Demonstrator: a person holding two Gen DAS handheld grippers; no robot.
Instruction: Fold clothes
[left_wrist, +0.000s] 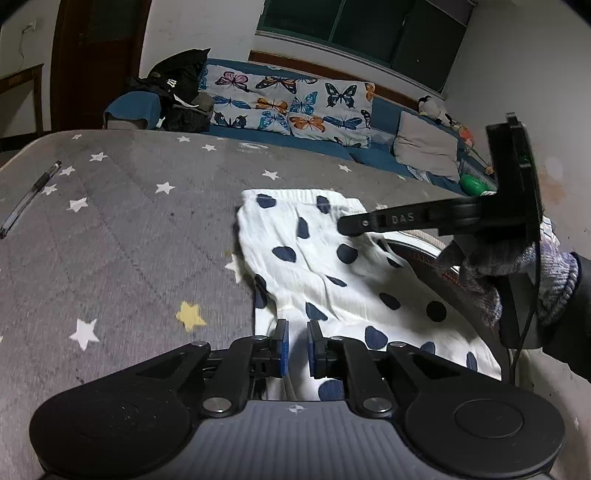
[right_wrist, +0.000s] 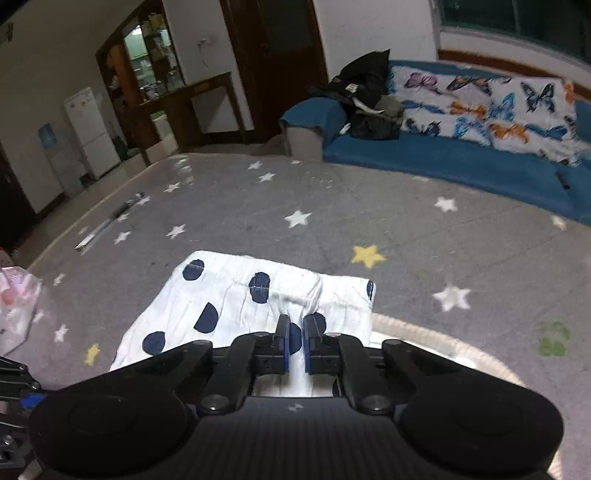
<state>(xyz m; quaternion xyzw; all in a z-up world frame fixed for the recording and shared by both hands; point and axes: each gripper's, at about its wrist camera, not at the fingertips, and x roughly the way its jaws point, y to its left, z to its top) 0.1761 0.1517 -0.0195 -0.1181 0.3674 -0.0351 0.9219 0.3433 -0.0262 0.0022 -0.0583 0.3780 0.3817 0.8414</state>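
Note:
White shorts with dark blue dots (left_wrist: 317, 254) lie on a grey star-print cloth (left_wrist: 122, 221), waistband at the far end. My left gripper (left_wrist: 297, 325) sits at the near edge of the shorts, jaws close together with white fabric between the blue pads. My right gripper (right_wrist: 294, 321) is over the shorts (right_wrist: 229, 299) near the waistband, jaws also close together with fabric between them. In the left wrist view the right gripper (left_wrist: 351, 225) reaches in from the right, held by a gloved hand (left_wrist: 517, 273).
A pen (left_wrist: 29, 199) lies at the far left of the cloth. A round basket rim (right_wrist: 424, 332) lies right of the shorts. A blue sofa (right_wrist: 443, 158) with a butterfly blanket (left_wrist: 288, 103) and dark clothes (left_wrist: 177, 88) stands behind.

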